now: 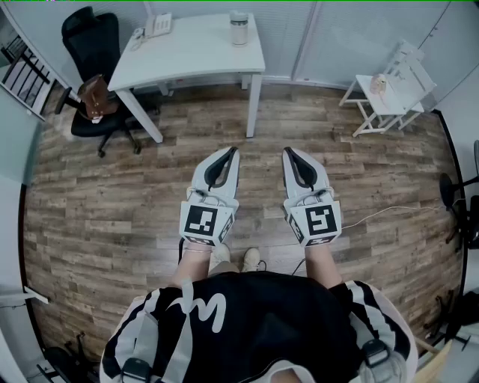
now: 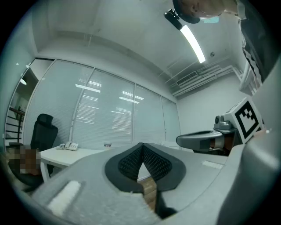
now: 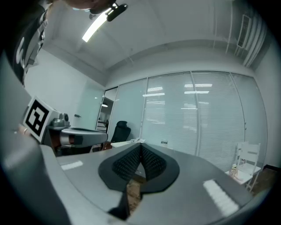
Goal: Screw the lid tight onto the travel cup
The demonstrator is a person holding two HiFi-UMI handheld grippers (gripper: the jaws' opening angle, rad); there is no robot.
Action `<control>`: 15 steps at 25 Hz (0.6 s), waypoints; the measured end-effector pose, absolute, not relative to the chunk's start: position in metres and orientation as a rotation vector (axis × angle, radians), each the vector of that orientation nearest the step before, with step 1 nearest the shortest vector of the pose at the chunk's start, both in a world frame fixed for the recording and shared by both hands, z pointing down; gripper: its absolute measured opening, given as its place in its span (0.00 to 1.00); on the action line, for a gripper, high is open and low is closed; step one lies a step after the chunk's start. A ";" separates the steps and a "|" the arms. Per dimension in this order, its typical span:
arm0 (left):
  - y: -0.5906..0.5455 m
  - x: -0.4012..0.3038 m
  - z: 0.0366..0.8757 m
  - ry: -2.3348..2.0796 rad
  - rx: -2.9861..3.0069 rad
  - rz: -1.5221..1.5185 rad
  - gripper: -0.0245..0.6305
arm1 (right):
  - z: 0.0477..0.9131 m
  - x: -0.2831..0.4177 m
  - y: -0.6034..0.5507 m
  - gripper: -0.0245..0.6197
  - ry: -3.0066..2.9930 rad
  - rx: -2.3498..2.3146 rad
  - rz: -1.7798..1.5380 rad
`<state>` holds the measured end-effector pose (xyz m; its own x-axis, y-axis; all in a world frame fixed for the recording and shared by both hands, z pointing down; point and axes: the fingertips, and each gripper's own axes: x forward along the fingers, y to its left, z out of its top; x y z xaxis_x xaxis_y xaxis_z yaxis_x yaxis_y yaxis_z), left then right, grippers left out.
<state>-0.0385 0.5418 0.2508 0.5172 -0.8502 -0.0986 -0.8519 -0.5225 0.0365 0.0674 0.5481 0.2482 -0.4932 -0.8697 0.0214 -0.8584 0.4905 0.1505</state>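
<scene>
Both grippers are level above the wood floor (image 1: 112, 187). At centre left, the left gripper (image 1: 232, 150) has its jaws pressed together on nothing. At the top centre, well apart from both, the travel cup (image 1: 239, 30) stands on the white table (image 1: 194, 56). It is small there, but seems rigid, smooth and light, so hold the body firmly and take the lid (image 1: 239, 15) by its rim. At centre right, the right gripper (image 1: 288, 152) is likewise closed and empty.

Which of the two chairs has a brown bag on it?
The black office chair, left of the white table: the brown bag rests on its seat. The white chair on the right carries only a small pale item.
</scene>
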 end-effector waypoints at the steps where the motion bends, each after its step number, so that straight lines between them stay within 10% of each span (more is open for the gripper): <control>1: 0.544 -0.037 0.253 1.522 -2.724 0.156 0.04 | 0.252 0.070 0.552 0.04 -2.636 1.515 -0.174; 15: 0.585 -0.021 0.259 1.488 -2.727 0.112 0.04 | 0.272 0.087 0.594 0.04 -2.714 1.421 -0.087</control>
<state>-0.0215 0.5855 0.2588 0.5390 -0.8386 -0.0790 -0.8410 -0.5410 0.0055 0.0866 0.5936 0.2723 -0.5675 -0.8223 0.0419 -0.8180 0.5689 0.0856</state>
